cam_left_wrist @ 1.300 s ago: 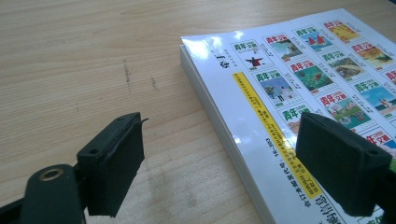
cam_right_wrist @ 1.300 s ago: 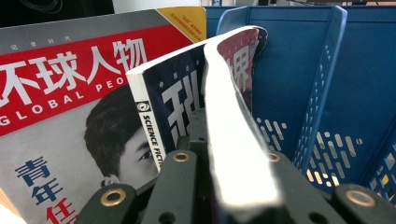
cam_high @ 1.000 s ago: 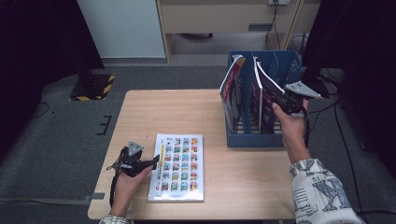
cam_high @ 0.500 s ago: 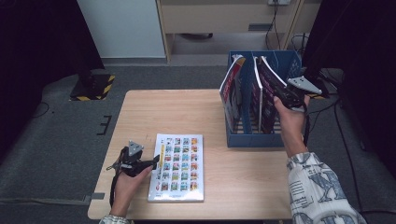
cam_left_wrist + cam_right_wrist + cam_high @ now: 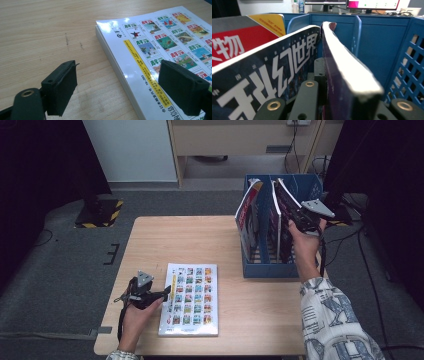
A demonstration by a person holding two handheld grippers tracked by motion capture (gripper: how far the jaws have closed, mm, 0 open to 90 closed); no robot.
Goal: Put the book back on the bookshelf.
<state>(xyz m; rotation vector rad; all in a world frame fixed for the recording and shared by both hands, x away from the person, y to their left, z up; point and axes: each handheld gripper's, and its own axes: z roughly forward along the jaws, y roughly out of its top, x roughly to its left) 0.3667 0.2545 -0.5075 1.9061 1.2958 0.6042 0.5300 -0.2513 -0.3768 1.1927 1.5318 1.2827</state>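
Observation:
A magazine with a grid of small cover pictures [image 5: 190,297] lies flat at the table's near edge. My left gripper [image 5: 165,294] rests open at its left side. In the left gripper view, the black pads [image 5: 62,85] straddle the magazine's [image 5: 160,45] spine edge without touching it. My right gripper [image 5: 296,217] is shut on a dark purple magazine [image 5: 284,202] that stands tilted in the blue file rack [image 5: 270,270]. The right gripper view has that magazine's white page edge [image 5: 344,75] rising from between the jaws [image 5: 332,105].
In the rack, a dark magazine with white characters [image 5: 262,82] leans just left of the held one, and a red and grey one [image 5: 247,215] stands further left. The rack's lattice wall [image 5: 409,62] is close on the right. Bare tabletop [image 5: 185,240] stretches left of the rack.
My right hand has shifted a little toward the far side of the rack with the dark magazine in its grip. The left hand has stayed put.

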